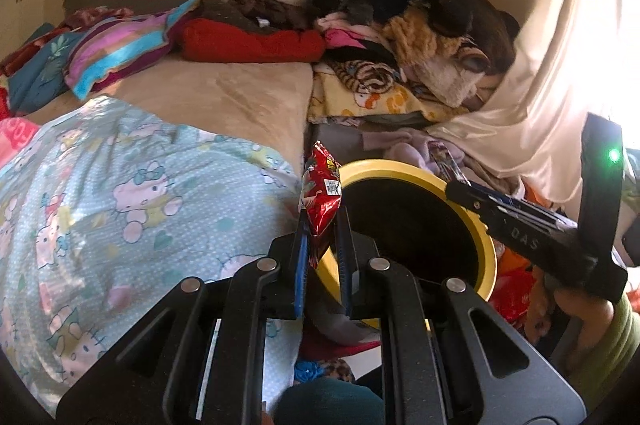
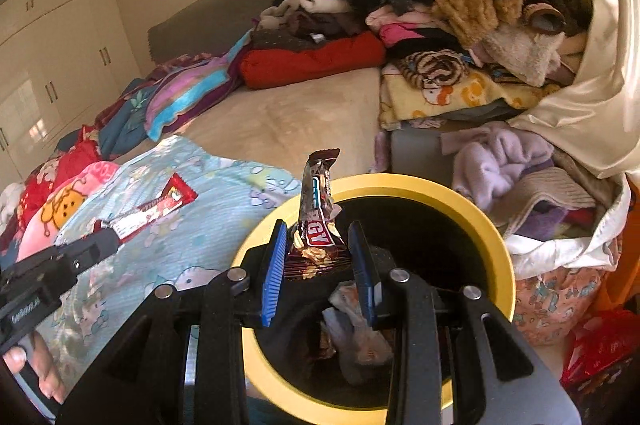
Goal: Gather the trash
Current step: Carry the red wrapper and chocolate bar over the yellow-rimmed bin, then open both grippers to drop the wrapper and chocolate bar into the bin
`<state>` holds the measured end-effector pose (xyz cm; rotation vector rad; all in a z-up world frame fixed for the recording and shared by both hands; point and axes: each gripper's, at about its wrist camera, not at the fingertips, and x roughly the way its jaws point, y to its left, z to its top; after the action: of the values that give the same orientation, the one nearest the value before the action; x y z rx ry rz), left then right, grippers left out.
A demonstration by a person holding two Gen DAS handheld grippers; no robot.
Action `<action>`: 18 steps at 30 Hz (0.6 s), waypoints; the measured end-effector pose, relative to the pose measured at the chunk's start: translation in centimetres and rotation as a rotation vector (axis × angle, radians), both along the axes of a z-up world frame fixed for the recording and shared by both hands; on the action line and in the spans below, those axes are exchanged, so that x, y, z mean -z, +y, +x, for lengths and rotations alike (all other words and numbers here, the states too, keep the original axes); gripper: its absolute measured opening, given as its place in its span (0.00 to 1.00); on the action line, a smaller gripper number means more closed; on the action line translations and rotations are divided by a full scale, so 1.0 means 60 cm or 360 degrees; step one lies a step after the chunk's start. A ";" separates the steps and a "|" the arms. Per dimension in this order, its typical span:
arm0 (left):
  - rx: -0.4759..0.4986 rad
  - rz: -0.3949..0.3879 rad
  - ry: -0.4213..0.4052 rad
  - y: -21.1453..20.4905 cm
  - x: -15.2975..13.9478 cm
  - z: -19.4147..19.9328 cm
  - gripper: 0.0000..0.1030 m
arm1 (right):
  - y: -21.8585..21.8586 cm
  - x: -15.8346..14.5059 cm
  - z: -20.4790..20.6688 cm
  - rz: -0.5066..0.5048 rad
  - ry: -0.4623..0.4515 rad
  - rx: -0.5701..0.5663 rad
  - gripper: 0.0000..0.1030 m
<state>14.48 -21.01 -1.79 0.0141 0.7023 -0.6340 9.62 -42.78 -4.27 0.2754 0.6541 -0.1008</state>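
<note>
My left gripper (image 1: 322,225) is shut on a crinkled red snack wrapper (image 1: 320,193), held upright just left of the yellow-rimmed bin (image 1: 400,167). In the right wrist view that same red wrapper (image 2: 156,213) hangs over the light blue blanket, in the left gripper (image 2: 106,245). My right gripper (image 2: 318,229) is shut on a brown chocolate-bar wrapper (image 2: 316,209), which stands upright between the blue pads (image 2: 276,265) over the near-left part of the bin's rim (image 2: 440,191). Crumpled trash (image 2: 356,329) lies in the bin's dark inside. In the left wrist view the right gripper (image 1: 454,187) reaches over the bin from the right.
A bed with a cartoon-cat blanket (image 1: 120,205) lies left of the bin. A tall heap of clothes (image 1: 380,5) fills the back. A cream curtain (image 1: 560,65) hangs on the right. A red plastic bag (image 2: 600,345) and more laundry (image 2: 512,161) sit right of the bin. Wardrobes (image 2: 60,45) stand far left.
</note>
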 end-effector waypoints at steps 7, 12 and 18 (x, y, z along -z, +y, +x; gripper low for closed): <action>0.0087 0.0043 0.0002 -0.041 0.014 -0.015 0.07 | -0.041 0.013 -0.003 0.0006 0.0043 0.0105 0.30; 0.0153 0.0082 0.0003 -0.071 0.025 -0.025 0.07 | -0.066 0.027 -0.007 0.0041 0.0085 0.0158 0.30; 0.0204 0.0123 0.0024 -0.095 0.043 -0.027 0.08 | -0.083 0.045 -0.004 0.0064 0.0145 0.0179 0.30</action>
<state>12.84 -26.71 -4.37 0.1264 0.7444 -0.7299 9.35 -47.73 -6.96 0.3479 0.7318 -0.2090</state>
